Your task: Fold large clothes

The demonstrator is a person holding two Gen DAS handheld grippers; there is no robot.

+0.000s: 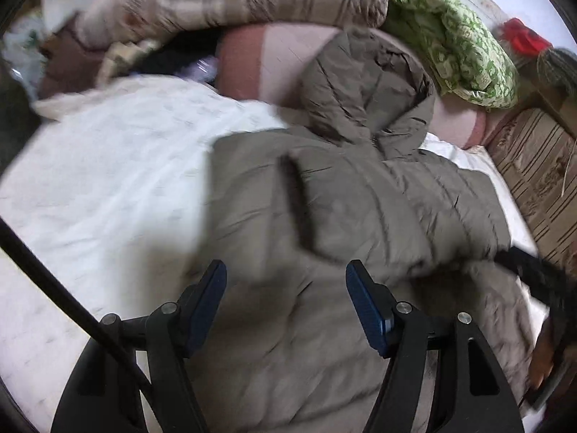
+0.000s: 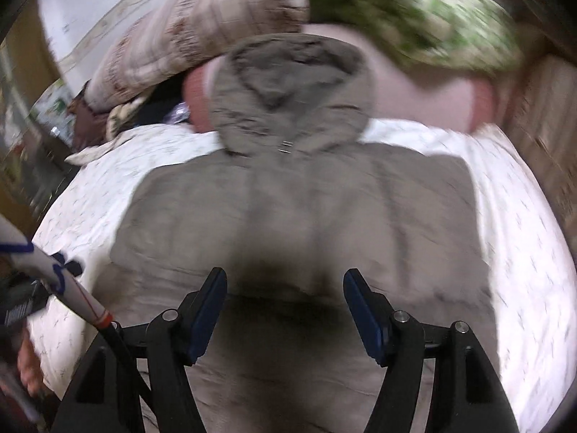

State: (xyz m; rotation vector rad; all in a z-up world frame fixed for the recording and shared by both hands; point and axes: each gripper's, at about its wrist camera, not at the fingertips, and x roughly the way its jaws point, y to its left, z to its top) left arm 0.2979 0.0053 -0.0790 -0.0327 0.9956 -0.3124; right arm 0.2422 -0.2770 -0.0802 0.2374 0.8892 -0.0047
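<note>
Hovering over the coat (image 2: 299,209), I keep both the left hand-held gripper (image 1: 286,306) and the right hand-held gripper (image 2: 285,310) released, grasping nothing. The coat lies flat on the bed (image 2: 523,252) just ahead of both, hood (image 2: 292,97) farthest away. Puffy padding may spring back and undo a fold, I judge. No containers visible.

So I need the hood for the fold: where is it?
In the right wrist view, the hood lies top centre, at the jacket's far end, against the pink pillow.
</note>
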